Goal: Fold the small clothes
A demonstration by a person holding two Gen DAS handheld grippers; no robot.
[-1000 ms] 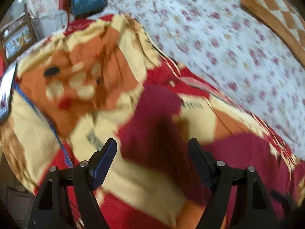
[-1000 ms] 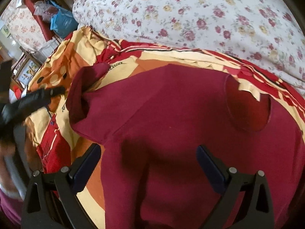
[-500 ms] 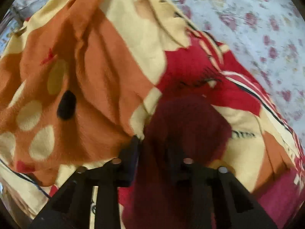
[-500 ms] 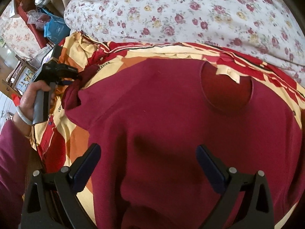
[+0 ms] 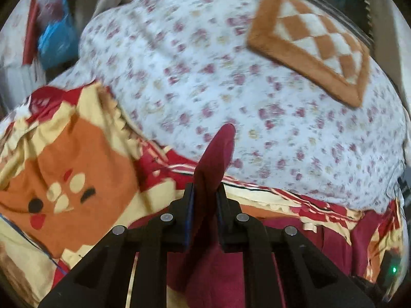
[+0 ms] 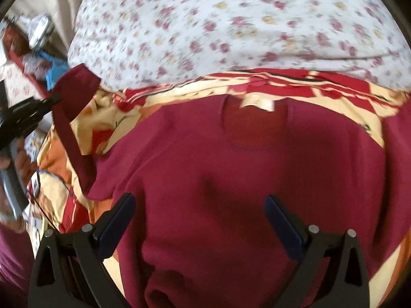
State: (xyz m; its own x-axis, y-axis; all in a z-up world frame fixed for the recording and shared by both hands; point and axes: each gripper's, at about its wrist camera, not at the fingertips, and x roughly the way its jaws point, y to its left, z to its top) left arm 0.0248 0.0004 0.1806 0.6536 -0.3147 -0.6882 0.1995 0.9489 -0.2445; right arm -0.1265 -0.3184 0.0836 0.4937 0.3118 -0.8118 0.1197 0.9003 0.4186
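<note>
A small maroon sweater [image 6: 231, 169] lies flat, neckline away from me, on a red, orange and cream blanket [image 6: 341, 89]. My left gripper [image 5: 204, 192] is shut on the end of the sweater's left sleeve [image 5: 215, 154], which stands up between its fingers. In the right wrist view that sleeve [image 6: 74, 102] is lifted off the blanket at the left, held by the left gripper [image 6: 52, 100]. My right gripper [image 6: 197, 205] is open and empty, hovering over the sweater's lower body.
A white floral quilt [image 5: 231, 77] lies beyond the blanket, with an orange checked cushion [image 5: 313, 43] on it. A blue bag [image 5: 56, 38] and clutter sit at the far left off the bed.
My left gripper has shut on the sleeve end and lifted it up off the blanket. My right gripper has stayed open over the sweater, shifting slightly.
</note>
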